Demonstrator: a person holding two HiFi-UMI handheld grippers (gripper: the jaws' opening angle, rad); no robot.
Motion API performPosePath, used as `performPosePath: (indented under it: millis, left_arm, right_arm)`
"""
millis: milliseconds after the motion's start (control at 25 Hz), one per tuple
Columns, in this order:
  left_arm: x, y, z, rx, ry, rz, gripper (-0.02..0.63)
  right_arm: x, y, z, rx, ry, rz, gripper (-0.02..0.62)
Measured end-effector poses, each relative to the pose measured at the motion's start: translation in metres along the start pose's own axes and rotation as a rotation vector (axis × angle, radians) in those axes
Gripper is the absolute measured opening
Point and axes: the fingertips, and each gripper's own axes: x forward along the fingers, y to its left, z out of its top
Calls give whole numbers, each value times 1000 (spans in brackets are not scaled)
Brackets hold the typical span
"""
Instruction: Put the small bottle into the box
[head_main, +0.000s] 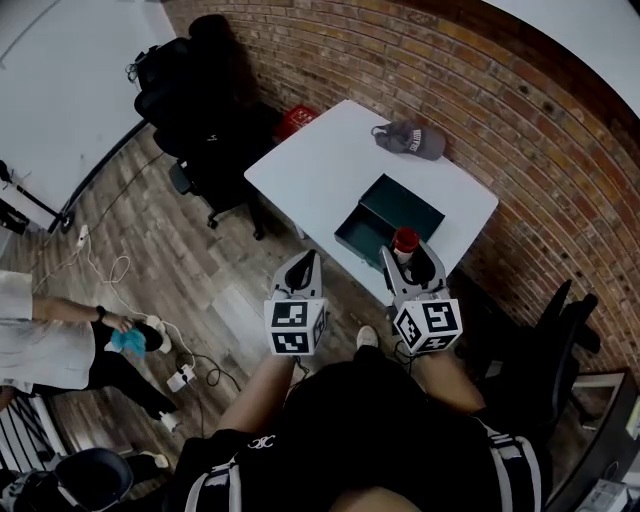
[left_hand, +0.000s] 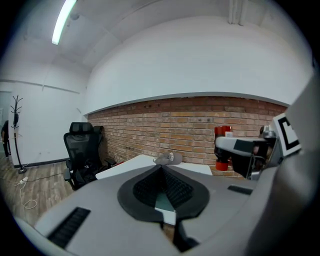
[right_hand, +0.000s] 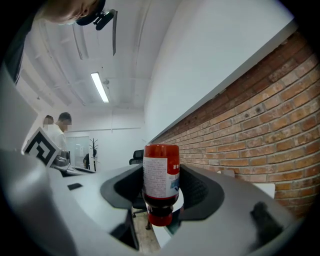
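– Green box (head_main: 358, 238) on the white table (head_main: 320, 165) looks empty to me, so how far along is this?

– Roughly halfway, I'd say. The small bottle (right_hand: 160, 170) is off the table and in the right gripper (right_hand: 160, 186), whose jaws stand wide and are clamped on the bottle's body. In the head view it hangs at the box's near right corner, not inside. My guess at what's left: carry it over the opening, lower it, let go.

– And the left gripper (left_hand: 162, 186)?

– Jaws pressed together with nothing in them. It sits left of the other one, off the table's near edge.

– Counts?

– One bottle, one box, one table and two grippers. There's also one grey cap (head_main: 412, 140) at the table's far side. The black office chairs (head_main: 200, 100) at the far left are bunched up, so I can't count those.
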Motion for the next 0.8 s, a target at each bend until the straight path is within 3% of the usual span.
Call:
performPosePath:
  millis: [440,800]
  left_arm:
    - [80,-13,31,4,17,30,12]
    - [117,-15,16,-19,76,30,12]
  right_arm:
    - [51,-61,-8,-27,99,96,215]
    - [78,-80,-43,-24,218,156,215]
